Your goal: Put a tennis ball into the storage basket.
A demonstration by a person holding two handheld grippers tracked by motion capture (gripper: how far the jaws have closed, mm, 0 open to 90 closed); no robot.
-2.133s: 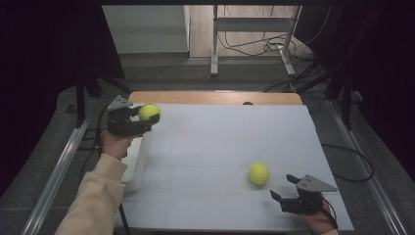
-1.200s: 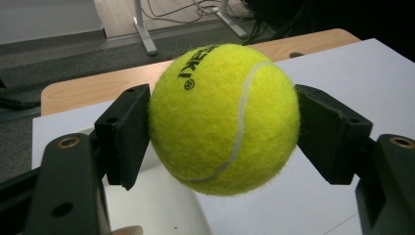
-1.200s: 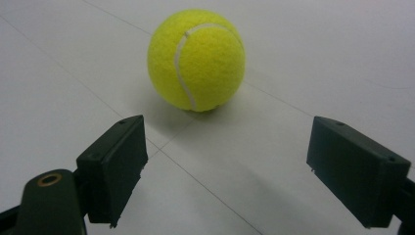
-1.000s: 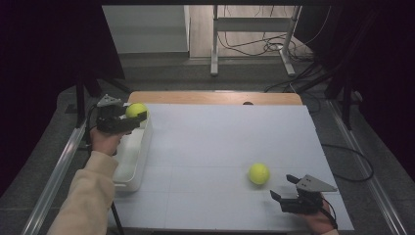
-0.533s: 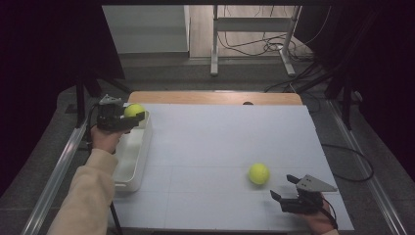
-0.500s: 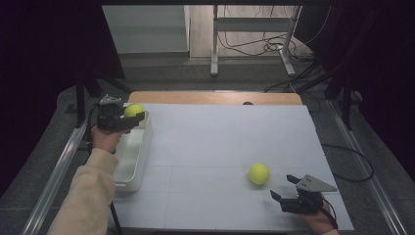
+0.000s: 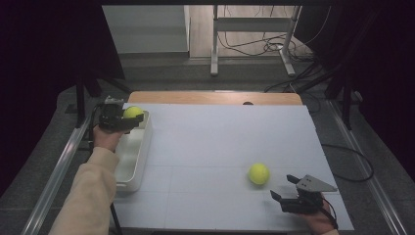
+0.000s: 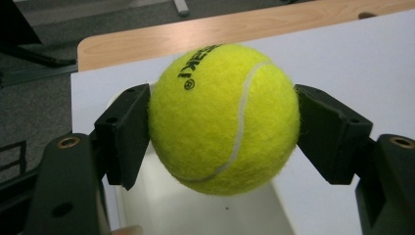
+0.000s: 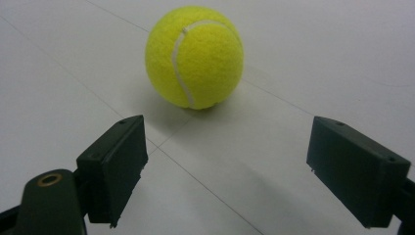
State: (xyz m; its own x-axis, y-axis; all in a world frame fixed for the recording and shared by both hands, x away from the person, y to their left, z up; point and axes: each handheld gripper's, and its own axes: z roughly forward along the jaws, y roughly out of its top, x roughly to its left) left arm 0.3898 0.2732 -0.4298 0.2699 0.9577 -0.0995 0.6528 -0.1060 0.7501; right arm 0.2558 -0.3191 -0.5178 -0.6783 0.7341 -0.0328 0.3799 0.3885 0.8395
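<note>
Tennis balls, two of them, sit at opposite sides of a white tabletop (image 7: 220,142) seen from above. At the far left edge, the left tongs (image 7: 128,119) pinch one yellow tennis ball (image 7: 132,112) between their black jaws, holding it over the far end of a long white plastic tray (image 7: 132,161) that lies along the tabletop's left side. The person's cream sleeve (image 7: 90,196) reaches up from the bottom toward those tongs.

Left gripper view, close up — the held ball (image 8: 224,117) is pressed on both flanks by the jaw pads, dark printed lettering showing on its upper face, with the tray's white inside (image 8: 195,210) below it and a wooden strip of table edge (image 8: 220,32) beyond.

Near the front right, the second tennis ball (image 7: 258,173) rests on the bare white surface. The right tongs (image 7: 285,188) lie just behind it, toward the person, jaws spread wide and not touching it.

Right gripper view — the ball (image 9: 195,56) sits ahead of the spread jaws, apart from both, its white seam curving down the front.
</note>
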